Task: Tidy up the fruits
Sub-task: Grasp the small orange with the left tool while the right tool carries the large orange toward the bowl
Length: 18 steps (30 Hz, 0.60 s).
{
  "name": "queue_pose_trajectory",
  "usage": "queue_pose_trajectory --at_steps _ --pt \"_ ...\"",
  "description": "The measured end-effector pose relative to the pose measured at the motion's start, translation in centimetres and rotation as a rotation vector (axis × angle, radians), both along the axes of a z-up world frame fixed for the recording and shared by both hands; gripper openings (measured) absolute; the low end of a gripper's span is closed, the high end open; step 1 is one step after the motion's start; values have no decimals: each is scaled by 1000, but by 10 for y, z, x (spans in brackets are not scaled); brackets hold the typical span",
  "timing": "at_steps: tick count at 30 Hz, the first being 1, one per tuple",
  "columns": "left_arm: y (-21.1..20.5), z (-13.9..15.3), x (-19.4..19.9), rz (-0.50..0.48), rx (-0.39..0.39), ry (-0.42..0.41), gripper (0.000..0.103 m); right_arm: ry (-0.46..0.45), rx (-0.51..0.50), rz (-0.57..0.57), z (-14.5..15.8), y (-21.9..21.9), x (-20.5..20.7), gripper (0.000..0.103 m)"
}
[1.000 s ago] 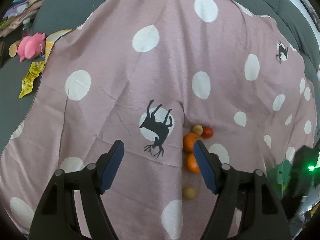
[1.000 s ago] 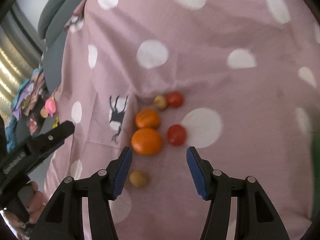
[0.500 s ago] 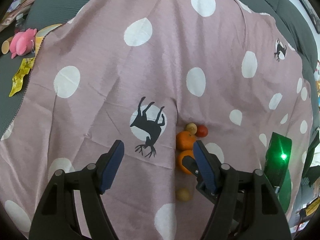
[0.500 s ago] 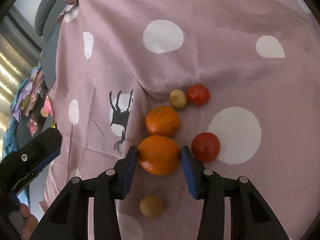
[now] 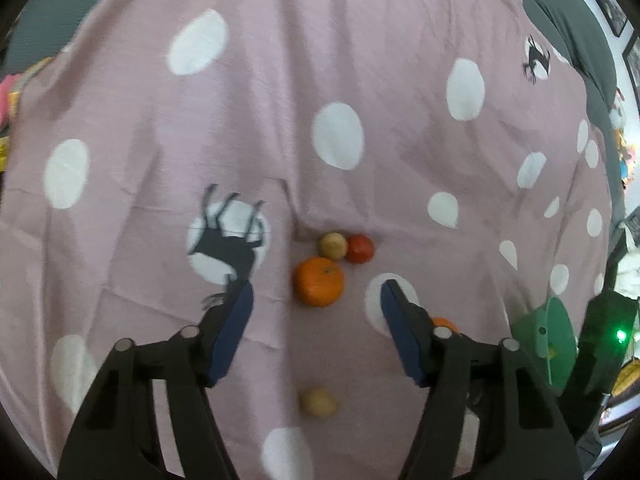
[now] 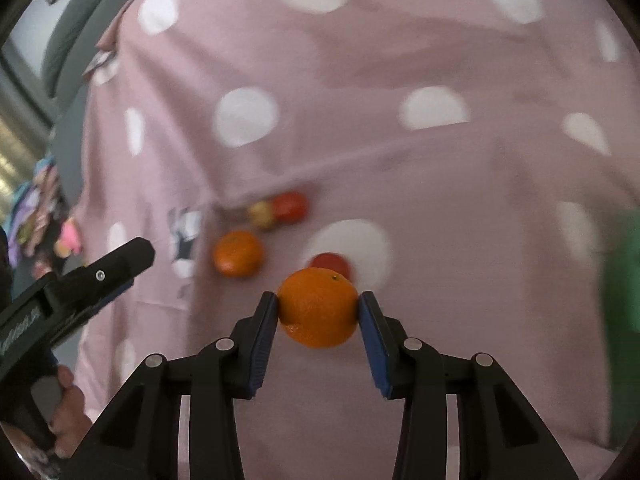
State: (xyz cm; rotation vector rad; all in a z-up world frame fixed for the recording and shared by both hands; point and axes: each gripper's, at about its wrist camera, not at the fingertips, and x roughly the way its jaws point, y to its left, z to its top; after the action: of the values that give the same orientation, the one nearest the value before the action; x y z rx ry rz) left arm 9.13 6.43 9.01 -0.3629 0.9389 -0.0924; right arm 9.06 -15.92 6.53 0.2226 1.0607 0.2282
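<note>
right wrist view puts the right claw (image 6: 319, 312) low in the centre of the frame, its blue pads pressed on either side of the larger orange (image 6: 317, 307) and still tightening; half a second ago that orange lay on the cloth between open jaws, and now it looks lifted clear of the fabric, the blurred background suggesting the hand is already carrying it. that likely means the first fruit is on its way to be sorted, possibly toward the green container (image 5: 554, 344) at the lower right edge of the left wrist view. the left claw (image 5: 316, 316) has slid over so the smaller orange (image 5: 319, 287) sits just ahead of its gap in the middle of that frame; its jaws are closing but hold nothing, so a second pick seems to be lining up. left on the cloth are a tomato (image 6: 332, 265) just behind the held orange, a second tomato (image 5: 359, 248) touching a small brown fruit (image 5: 332, 245), and another brown fruit (image 5: 319, 401) near the bottom. everything rests on a pink polka-dot cloth (image 5: 280, 80) with deer prints, spread over what looks like a grey sofa or bed (image 5: 568, 20); toys and clutter (image 6: 44, 208) sit at the left edge.
</note>
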Motion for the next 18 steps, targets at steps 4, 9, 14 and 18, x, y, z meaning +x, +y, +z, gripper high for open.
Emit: queue_pose_trajectory --at_steps 4,9,14,18 --pt "-14 -7 13 -45 20 41 53 4 -71 -29 -4 -13 1 43" --pt "-23 -23 29 -59 20 94 52 37 -85 -42 -13 -20 6 43" --pt "-29 -35 41 -61 57 137 51 41 -101 -14 -13 -19 9 43" --pt "-31 -41 50 -41 81 153 51 39 -103 -11 -15 -18 8 43"
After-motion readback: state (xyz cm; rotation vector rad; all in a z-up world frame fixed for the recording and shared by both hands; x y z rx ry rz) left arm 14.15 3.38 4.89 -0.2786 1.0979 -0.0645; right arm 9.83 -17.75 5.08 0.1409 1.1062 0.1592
